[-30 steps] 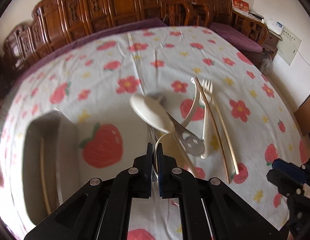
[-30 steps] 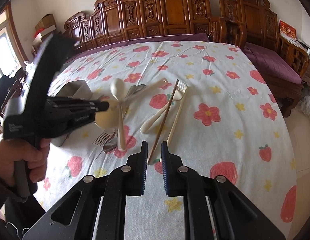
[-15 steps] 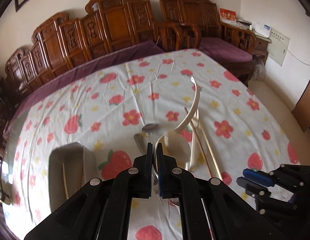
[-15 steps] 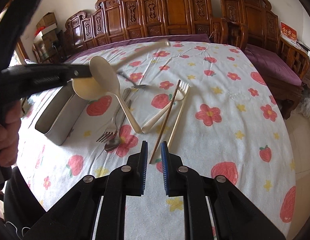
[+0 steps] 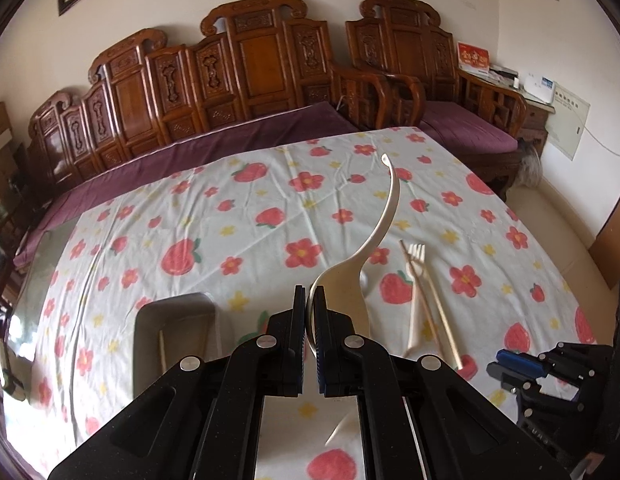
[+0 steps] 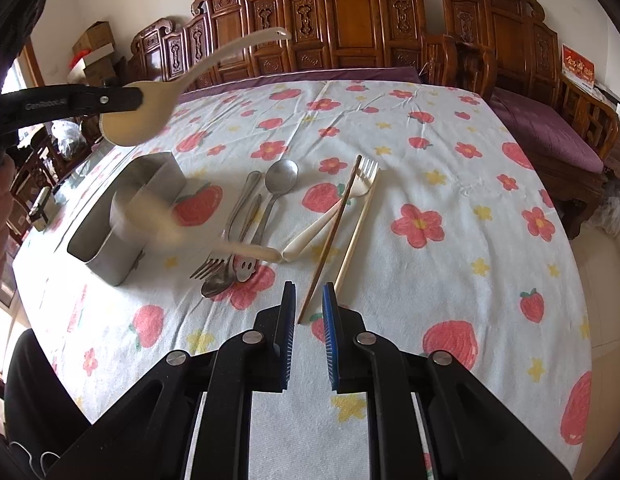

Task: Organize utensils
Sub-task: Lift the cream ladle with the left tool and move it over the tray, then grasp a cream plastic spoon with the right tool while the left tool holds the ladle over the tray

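A: Left gripper (image 5: 309, 312)?
B: Clamped on the cream spoon (image 5: 352, 280) at its bowl, raised above the bench (image 6: 450, 160), handle toward 1 o'clock.
A: Right gripper (image 6: 309, 320)?
B: Narrow gap, nothing held. Brown chopstick (image 6: 330, 236) at 12 o'clock; metal box (image 6: 126, 216) at 10 o'clock.

One steel utensil holder (image 6: 122, 220). Three chopsticks: the inner chopstick (image 5: 162, 350) in the holder, a dark chopstick (image 6: 332, 232) and a pale chopstick (image 6: 355, 240) right of it. Two cream spoons: a raised cream spoon (image 6: 138, 114) above the holder, a blurred cream spoon (image 6: 238, 249) beside it. One cream fork (image 6: 364, 178). Two metal spoons, the upper metal spoon (image 6: 283, 176) and the lower metal spoon (image 6: 214, 287). One metal fork (image 6: 234, 224).
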{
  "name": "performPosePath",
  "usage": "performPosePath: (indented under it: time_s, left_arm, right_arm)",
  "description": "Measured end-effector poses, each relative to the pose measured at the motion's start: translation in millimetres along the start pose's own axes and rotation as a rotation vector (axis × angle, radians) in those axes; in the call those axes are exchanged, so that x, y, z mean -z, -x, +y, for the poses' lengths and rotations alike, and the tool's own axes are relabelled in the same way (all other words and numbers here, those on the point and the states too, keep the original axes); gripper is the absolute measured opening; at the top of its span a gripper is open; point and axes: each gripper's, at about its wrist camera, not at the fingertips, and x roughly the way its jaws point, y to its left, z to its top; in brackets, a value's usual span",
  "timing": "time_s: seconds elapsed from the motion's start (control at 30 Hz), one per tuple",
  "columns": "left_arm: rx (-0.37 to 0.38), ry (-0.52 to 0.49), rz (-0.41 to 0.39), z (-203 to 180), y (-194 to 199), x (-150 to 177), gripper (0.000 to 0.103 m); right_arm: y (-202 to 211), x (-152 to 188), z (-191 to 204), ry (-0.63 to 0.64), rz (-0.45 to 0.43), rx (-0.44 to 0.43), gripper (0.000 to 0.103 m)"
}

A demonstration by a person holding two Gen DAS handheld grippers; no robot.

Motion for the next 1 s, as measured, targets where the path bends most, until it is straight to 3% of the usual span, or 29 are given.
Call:
performPosePath:
  time_s: [0.33, 0.47, 0.73, 1.0]
  left_arm:
    - [0.013, 0.066, 0.003, 47, 20, 44, 0.003]
    - [0.032, 0.098, 0.008, 65, 28, 68, 0.003]
    - [0.049, 0.127, 0.001, 92, 47, 99, 0.003]
    - [0.069, 0.145, -0.038, 110, 67, 108, 0.003]
  right_arm:
    - [-2, 4, 29, 0.048, 0.002, -0.022, 0.015]
    - [-3, 1, 52, 0.078, -0.007, -0.044, 0.030]
    - [-31, -8, 83, 0.139, 0.043, -0.072, 0.035]
    - [-59, -5, 119, 0.005, 0.081, -0.115, 0.035]
